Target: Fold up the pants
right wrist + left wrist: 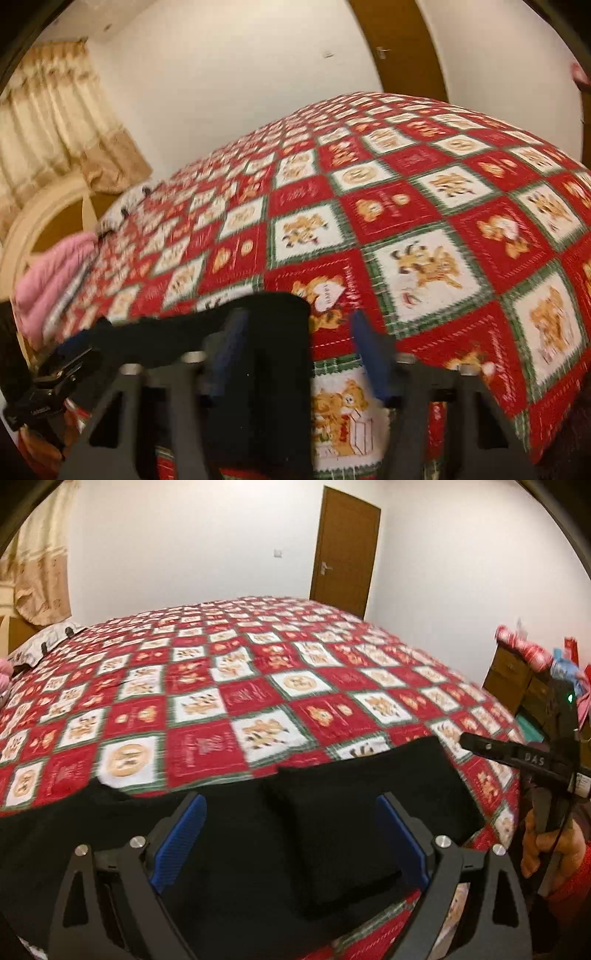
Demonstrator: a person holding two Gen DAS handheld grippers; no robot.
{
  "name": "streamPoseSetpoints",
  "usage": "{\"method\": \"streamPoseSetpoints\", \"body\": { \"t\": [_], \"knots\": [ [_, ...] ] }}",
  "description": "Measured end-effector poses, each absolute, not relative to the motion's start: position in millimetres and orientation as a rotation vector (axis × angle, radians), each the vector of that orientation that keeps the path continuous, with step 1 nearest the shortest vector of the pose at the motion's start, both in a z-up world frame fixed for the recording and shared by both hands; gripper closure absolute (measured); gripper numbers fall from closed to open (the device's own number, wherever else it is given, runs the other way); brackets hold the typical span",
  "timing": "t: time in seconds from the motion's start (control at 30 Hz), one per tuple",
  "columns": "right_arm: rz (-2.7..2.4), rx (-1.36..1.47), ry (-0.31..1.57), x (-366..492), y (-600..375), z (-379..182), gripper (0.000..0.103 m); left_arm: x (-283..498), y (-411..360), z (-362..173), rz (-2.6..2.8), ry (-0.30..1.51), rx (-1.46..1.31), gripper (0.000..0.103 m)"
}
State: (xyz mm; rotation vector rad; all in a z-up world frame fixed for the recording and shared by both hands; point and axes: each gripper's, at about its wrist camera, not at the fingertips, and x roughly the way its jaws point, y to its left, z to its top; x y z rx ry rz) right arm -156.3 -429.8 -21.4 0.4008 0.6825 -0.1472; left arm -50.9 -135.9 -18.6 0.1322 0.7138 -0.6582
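Black pants (332, 812) lie folded in layers on the near edge of a bed with a red, white and green checkered quilt (258, 672). My left gripper (291, 808) is open just above them, its blue pads (181, 834) wide apart over the black cloth. In the right wrist view the pants (266, 350) sit at the lower left. My right gripper (299, 332) is open over their right edge, one blue pad (369, 354) over the quilt (424, 221). The right gripper's body shows in the left wrist view (532, 764), held by a hand.
A pink garment (51, 280) and a pillow (33, 646) lie at the bed's left end. A wooden door (345, 550) is behind the bed. Wooden drawers (513, 675) with red items on top stand at the right. Curtains (48, 122) hang at the left.
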Motion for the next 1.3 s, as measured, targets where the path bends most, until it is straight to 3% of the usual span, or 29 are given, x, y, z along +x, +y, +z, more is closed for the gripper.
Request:
{"method": "streamPoseSetpoints", "body": {
  "t": [0.13, 0.2, 0.4, 0.57, 0.67, 0.9, 1.17, 1.3],
  "knots": [
    [-0.236, 0.332, 0.83, -129, -425, -52, 0.057, -48, -151, -49, -0.618, 0.827, 0.161, 0.007],
    [-0.244, 0.326, 0.813, -126, -425, -50, 0.057, -49, -151, -66, -0.589, 0.889, 0.176, 0.007],
    [-0.212, 0.336, 0.779, -122, -431, -47, 0.055, -66, -149, -66, -0.589, 0.839, 0.224, 0.006],
    [-0.221, 0.453, 0.598, -172, -431, -26, 0.055, -68, -130, -56, -0.62, 0.833, 0.164, 0.006],
    [-0.197, 0.48, 0.581, -174, -417, -18, 0.055, -70, -109, -54, -0.6, 0.806, 0.143, 0.006],
    [-0.045, 0.493, 0.587, -178, -346, -21, 0.052, -67, 6, -45, -0.335, 0.758, -0.026, 0.006],
    [0.201, 0.375, 0.732, -165, -252, -34, 0.052, -64, 173, -58, 0.07, 0.713, -0.458, 0.006],
    [0.232, 0.316, 0.739, -168, -233, -32, 0.052, -64, 208, -76, 0.101, 0.715, -0.66, 0.006]
  ]
}}
